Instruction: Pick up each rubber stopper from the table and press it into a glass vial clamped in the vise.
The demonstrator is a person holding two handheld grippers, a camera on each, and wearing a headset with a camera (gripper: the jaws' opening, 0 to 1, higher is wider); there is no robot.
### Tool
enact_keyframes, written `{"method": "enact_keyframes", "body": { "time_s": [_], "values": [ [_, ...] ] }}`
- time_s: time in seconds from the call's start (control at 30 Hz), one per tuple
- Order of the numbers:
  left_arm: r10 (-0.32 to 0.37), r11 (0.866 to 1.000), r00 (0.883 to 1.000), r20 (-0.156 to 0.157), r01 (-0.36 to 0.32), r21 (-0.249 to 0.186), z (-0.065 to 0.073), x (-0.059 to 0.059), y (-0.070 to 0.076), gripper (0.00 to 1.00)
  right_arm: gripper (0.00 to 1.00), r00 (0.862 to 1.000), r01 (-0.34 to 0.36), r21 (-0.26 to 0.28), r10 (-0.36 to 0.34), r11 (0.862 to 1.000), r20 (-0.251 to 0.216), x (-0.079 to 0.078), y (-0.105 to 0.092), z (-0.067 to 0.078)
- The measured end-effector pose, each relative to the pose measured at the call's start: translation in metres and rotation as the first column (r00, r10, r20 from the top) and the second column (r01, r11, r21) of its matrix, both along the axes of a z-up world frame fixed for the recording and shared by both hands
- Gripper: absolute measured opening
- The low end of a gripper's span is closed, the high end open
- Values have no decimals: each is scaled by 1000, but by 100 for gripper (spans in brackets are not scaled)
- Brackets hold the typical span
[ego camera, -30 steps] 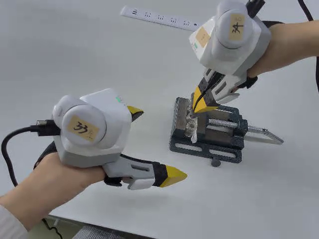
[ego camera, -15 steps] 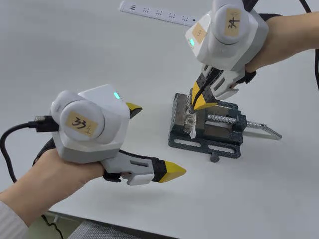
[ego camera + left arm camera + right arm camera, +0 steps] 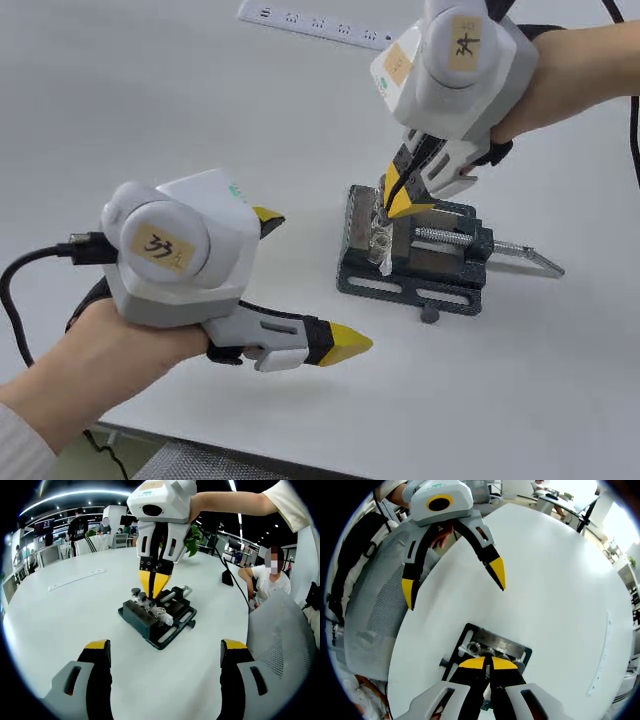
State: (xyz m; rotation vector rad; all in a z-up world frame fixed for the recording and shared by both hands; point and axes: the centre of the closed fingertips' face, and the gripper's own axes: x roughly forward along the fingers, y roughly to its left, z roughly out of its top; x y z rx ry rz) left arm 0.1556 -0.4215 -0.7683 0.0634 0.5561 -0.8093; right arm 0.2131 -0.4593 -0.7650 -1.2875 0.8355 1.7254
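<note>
Right of centre, right gripper (image 3: 405, 205), jaws nearly closed, possibly pinching something, meets the vial (image 3: 381, 243) in the vise (image 3: 450, 280); lower left, left gripper (image 3: 310, 282) gapes wide.

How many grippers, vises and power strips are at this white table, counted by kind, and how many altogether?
Left gripper and right gripper, white plastic with yellow tips: 2
Dark metal bench vise: 1
Long white plastic power strip: 1
Total: 4

Open-plan office, strip lights (image 3: 75, 495), mesh chair (image 3: 285, 635)
</note>
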Motion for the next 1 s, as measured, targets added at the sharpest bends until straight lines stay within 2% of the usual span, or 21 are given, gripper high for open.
{"method": "enact_keyframes", "body": {
  "time_s": [0.2, 0.4, 0.63, 0.8, 1.0],
  "values": [
    [-1, 1000, 1000, -1, 1, -1, -1, 0, -1, 89, 0, 1000, 24, -20, -24, 1000, 3, -1, 0, 0],
    [5, 1000, 1000, 4, -5, -6, 0, 2, -1, 89, 0, 999, 36, -41, -35, 998, 28, 0, 2, -2],
    [6, 1000, 1000, 4, -6, -9, 1, 1, -2, 89, 0, 998, 54, -59, -53, 997, 24, 0, 1, -3],
    [9, 1000, 1000, 5, -9, -11, 1, 2, -2, 89, 0, 996, 84, -76, -85, 994, -2, 3, 3, -4],
    [12, 1000, 1000, 1, -12, -9, 0, 2, 0, 89, 0, 999, 50, -99, -48, 994, 19, -3, 1, -4]
  ]
}}
